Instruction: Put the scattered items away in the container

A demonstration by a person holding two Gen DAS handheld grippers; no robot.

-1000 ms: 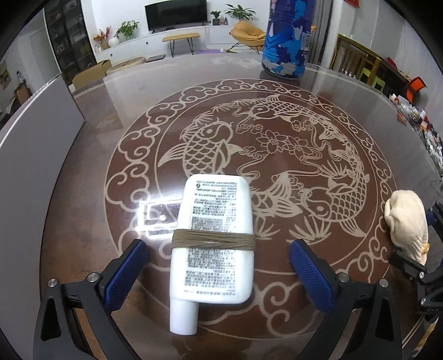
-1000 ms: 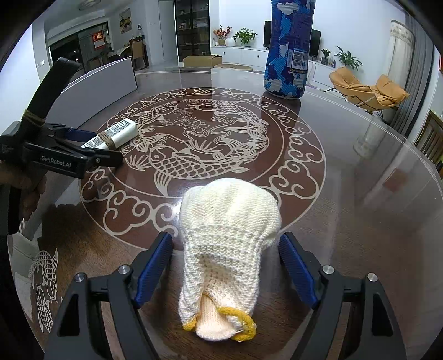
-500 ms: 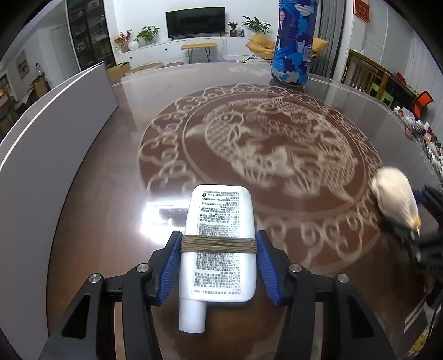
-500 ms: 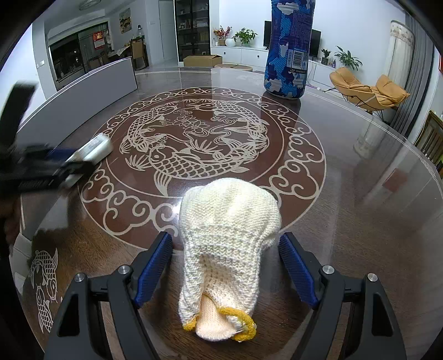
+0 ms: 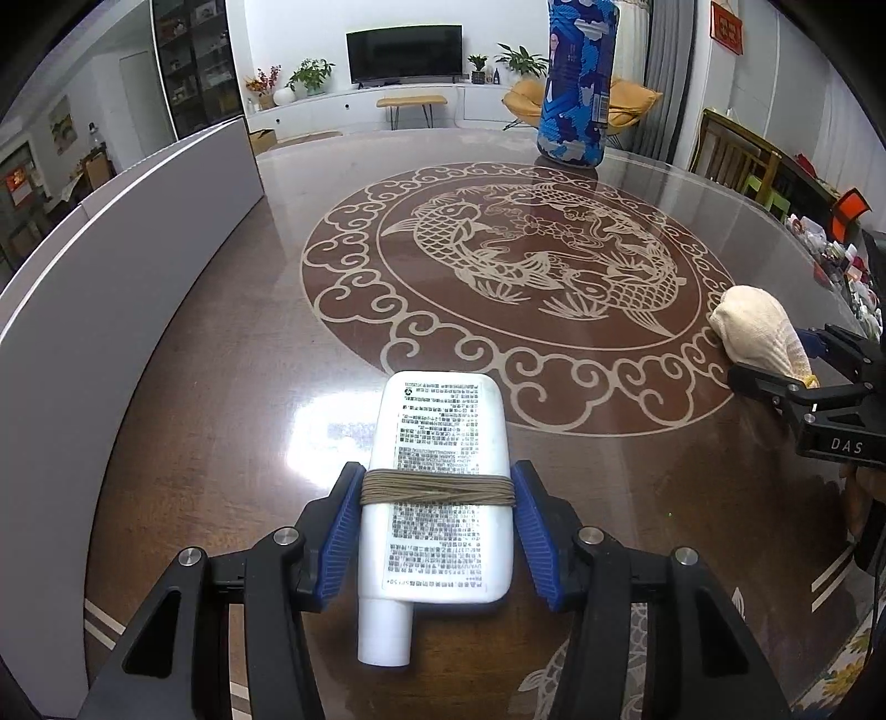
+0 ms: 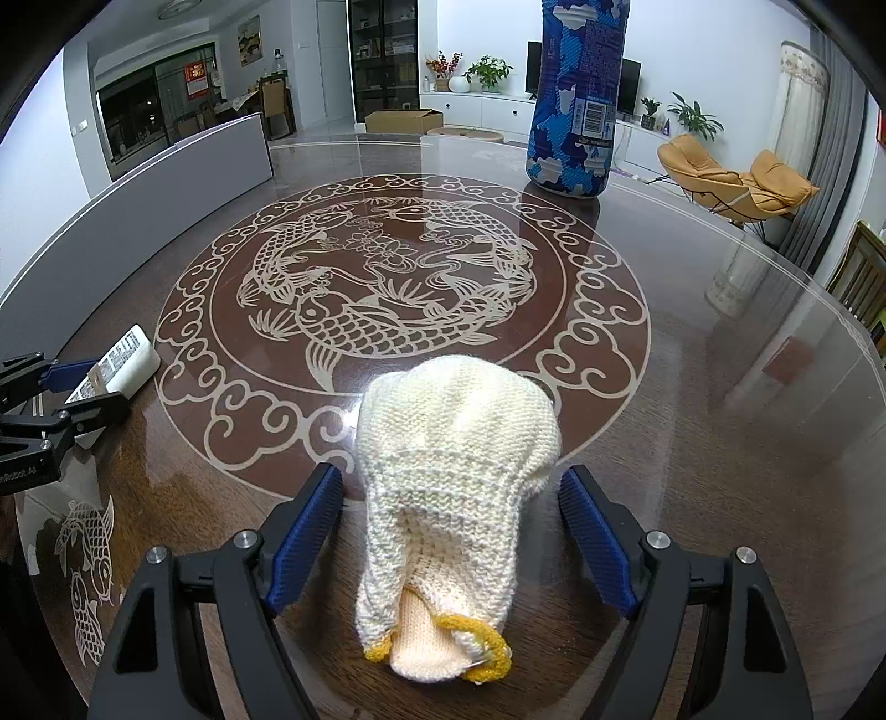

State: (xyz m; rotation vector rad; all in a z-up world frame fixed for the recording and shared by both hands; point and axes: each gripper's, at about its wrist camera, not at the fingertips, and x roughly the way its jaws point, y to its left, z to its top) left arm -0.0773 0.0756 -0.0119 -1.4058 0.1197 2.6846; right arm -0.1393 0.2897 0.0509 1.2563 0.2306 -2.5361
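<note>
Left gripper (image 5: 437,520) clamped on tube (image 5: 437,487), jaws just closed; carry level to grey bin (image 5: 111,288) at 10 o'clock. Right gripper (image 6: 451,531) gaping round glove (image 6: 454,498), not gripping; pinch mid-knit

Dark glossy table (image 5: 221,387) with carp medallion (image 5: 520,266); tall blue patterned bottle (image 5: 576,83) upright at far edge. Beyond: television (image 5: 404,50), orange chairs (image 6: 736,177), potted plants (image 6: 487,69).
</note>
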